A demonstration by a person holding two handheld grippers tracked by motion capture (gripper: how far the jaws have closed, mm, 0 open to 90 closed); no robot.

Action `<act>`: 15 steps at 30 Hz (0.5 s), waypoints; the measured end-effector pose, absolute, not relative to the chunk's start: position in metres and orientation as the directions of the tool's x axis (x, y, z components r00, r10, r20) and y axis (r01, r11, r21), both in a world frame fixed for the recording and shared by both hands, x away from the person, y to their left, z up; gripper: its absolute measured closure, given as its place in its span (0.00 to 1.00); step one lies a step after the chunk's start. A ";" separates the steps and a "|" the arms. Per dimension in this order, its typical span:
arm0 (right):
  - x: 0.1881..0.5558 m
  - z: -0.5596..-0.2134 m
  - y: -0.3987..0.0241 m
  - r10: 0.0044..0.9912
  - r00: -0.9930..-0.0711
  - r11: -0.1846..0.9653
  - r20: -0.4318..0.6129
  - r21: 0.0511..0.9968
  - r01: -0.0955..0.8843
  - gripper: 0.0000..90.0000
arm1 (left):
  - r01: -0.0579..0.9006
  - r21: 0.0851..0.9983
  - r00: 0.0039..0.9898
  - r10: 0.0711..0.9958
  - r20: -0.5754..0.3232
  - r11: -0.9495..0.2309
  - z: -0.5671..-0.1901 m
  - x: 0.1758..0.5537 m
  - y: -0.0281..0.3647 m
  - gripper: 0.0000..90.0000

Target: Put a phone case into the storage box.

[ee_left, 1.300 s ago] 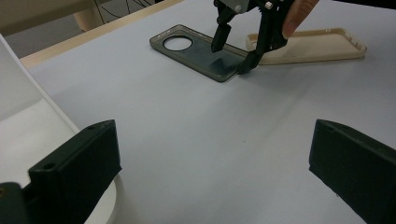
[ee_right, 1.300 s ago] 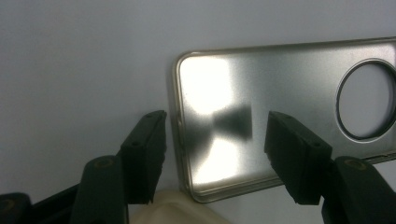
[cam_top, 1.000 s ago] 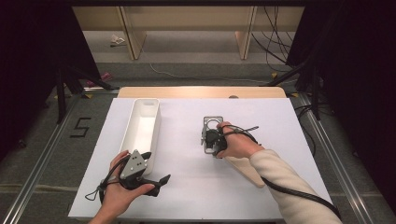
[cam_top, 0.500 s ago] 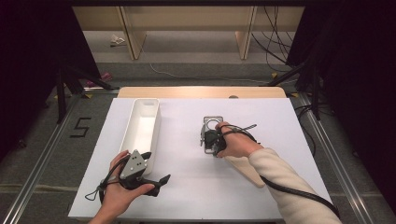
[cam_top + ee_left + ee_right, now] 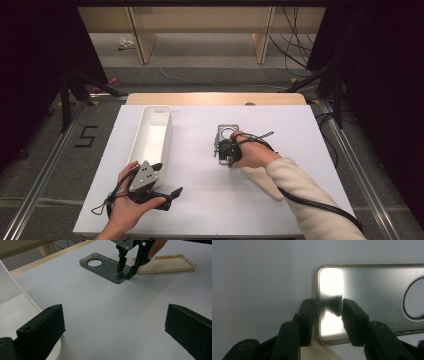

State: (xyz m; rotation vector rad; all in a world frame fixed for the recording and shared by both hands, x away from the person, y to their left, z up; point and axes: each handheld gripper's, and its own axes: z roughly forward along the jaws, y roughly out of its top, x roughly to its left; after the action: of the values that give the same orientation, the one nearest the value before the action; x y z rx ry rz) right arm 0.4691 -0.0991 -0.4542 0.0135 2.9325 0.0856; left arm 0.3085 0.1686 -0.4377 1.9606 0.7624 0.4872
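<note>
A dark translucent phone case with a round camera hole lies flat on the white table. My right gripper points down at its near end. One jaw is outside the rim, the other stands inside on the case's floor. The jaws have just been closing, with the rim between them and a gap still showing at the inner pad. From the left gripper view the right gripper stands on the case's corner. My left gripper rests wide open near the table's front left, with nothing between its jaws.
A beige phone case lies just behind the dark one. A long white tray stands left of centre, its near end beside my left gripper. The right gripper's cable trails along the person's cream sleeve.
</note>
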 end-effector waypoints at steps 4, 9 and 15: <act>0.469 -0.454 -0.099 0.013 -0.981 0.998 -0.193 0.059 0.001 0.75 | 0.311 0.879 0.727 0.686 0.024 -0.361 -0.438 0.309 0.168 0.02; 0.468 -0.455 -0.099 0.004 -0.983 0.998 -0.183 0.068 -0.009 0.81 | 0.311 0.878 0.728 0.685 0.025 -0.363 -0.438 0.309 0.168 0.02; 0.468 -0.455 -0.098 0.009 -0.986 0.998 -0.169 0.065 -0.002 0.84 | 0.311 0.878 0.729 0.684 0.025 -0.364 -0.438 0.308 0.168 0.02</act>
State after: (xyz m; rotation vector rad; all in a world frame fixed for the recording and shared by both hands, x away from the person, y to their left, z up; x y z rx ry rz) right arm 0.4680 -0.0981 -0.4552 0.0048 2.9698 0.0965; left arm 0.3085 0.1681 -0.4379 1.9635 0.7594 0.4846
